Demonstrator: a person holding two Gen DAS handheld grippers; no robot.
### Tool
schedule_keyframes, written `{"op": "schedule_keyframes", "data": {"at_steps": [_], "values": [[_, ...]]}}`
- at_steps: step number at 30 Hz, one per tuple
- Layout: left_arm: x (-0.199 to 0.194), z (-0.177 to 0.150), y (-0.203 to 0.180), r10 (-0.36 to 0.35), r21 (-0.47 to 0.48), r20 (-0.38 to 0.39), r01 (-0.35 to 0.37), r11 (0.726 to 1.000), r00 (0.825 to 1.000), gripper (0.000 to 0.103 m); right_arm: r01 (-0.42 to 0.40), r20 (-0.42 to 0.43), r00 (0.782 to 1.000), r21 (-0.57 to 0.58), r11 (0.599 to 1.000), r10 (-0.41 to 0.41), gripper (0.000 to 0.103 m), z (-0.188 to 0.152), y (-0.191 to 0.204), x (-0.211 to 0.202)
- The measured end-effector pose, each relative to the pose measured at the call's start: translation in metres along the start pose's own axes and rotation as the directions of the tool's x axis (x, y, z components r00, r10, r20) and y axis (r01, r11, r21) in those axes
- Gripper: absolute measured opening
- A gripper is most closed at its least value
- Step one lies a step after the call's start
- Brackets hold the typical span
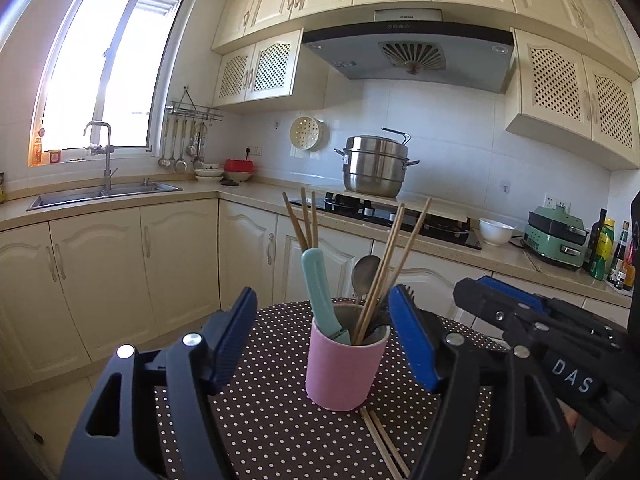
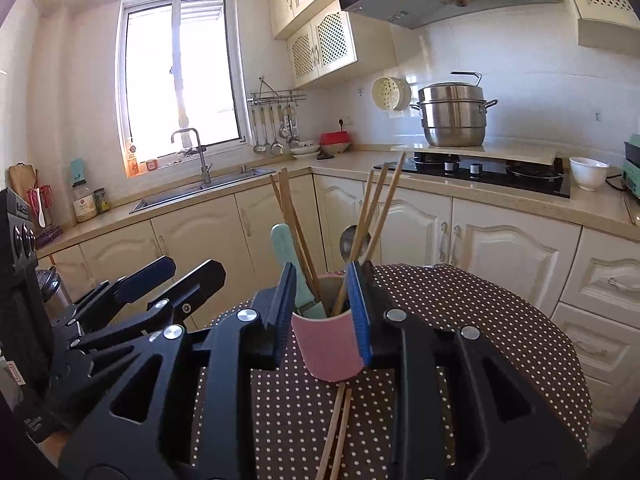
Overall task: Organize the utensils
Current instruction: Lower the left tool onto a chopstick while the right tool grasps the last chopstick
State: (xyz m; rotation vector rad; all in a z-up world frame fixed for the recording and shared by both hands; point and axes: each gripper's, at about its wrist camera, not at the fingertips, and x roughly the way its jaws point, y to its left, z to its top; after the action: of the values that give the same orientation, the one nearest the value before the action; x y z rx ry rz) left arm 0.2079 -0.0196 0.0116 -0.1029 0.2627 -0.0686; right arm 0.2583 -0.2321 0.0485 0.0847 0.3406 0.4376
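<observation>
Two grippers, one cup. Right gripper (image 2: 323, 316): blue pads pressed against either side of the pink cup (image 2: 326, 350), gripping it near the rim. Left gripper (image 1: 320, 340): fingers spread wide, cup (image 1: 343, 372) standing upright between them, touching neither pad. Cup contents: wooden chopsticks (image 1: 394, 256) leaning left and right, a mint-handled utensil (image 1: 320, 292), a metal spoon (image 1: 365, 274), a dark-bristled item partly hidden behind the left gripper's right finger. Beneath the cup: brown polka-dot tablecloth (image 2: 472, 320), with one loose pair of chopsticks (image 2: 338, 428) lying flat, one end at the cup's base. Beyond: cream cabinets, sink (image 1: 104, 194), steel steamer pot (image 1: 376, 166) on the hob.
</observation>
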Motion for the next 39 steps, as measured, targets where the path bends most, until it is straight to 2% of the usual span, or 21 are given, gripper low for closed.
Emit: {"op": "schedule_keyframes", "data": {"at_steps": [9,13,16,19,21,27,31,33,36,39], "values": [[-0.002,-0.021,-0.032,-0.038,0.047,-0.116,0.044,0.998,0.993,0.068,0.035,-0.043,0.999,0.029,0.999,-0.034,0.027,-0.024,-0.021,-0.023],[0.009,-0.037,-0.040,-0.041,0.062,-0.223,0.056,0.997,0.974,0.068,0.048,-0.082,0.996,0.051,0.998,-0.043,0.032,-0.039,-0.033,-0.026],[0.023,-0.054,-0.042,-0.054,0.055,-0.344,0.078,0.995,0.938,0.068,0.061,-0.107,0.993,0.064,0.996,-0.054,0.045,-0.050,-0.040,-0.026],[0.040,-0.075,-0.038,-0.061,0.012,-0.476,0.075,0.997,0.878,0.068,0.066,-0.146,0.988,0.074,0.995,-0.055,0.045,-0.063,-0.046,-0.023],[0.048,-0.088,-0.037,-0.042,0.010,-0.536,0.056,0.998,0.843,0.068,0.070,-0.176,0.983,0.079,0.994,-0.056,0.045,-0.071,-0.049,-0.020],[0.064,-0.112,-0.046,0.001,0.068,-0.626,0.053,0.996,0.780,0.068,0.079,-0.265,0.963,0.097,0.992,-0.051,0.045,-0.096,-0.057,-0.007],[0.079,-0.120,-0.052,0.033,0.103,-0.671,0.050,0.993,0.741,0.068,0.079,-0.298,0.953,0.105,0.991,-0.044,0.045,-0.105,-0.060,-0.004],[0.086,-0.124,-0.053,0.058,0.129,-0.683,0.042,0.991,0.728,0.068,0.080,-0.308,0.951,0.109,0.991,-0.043,0.045,-0.107,-0.063,-0.003],[0.094,-0.126,-0.056,0.056,0.128,-0.701,0.048,0.991,0.711,0.068,0.081,-0.319,0.947,0.118,0.990,-0.039,0.046,-0.109,-0.068,-0.001],[0.107,-0.127,-0.062,0.081,0.158,-0.709,0.047,0.986,0.700,0.068,0.078,-0.335,0.941,0.118,0.990,-0.034,0.046,-0.109,-0.071,0.004]]}}
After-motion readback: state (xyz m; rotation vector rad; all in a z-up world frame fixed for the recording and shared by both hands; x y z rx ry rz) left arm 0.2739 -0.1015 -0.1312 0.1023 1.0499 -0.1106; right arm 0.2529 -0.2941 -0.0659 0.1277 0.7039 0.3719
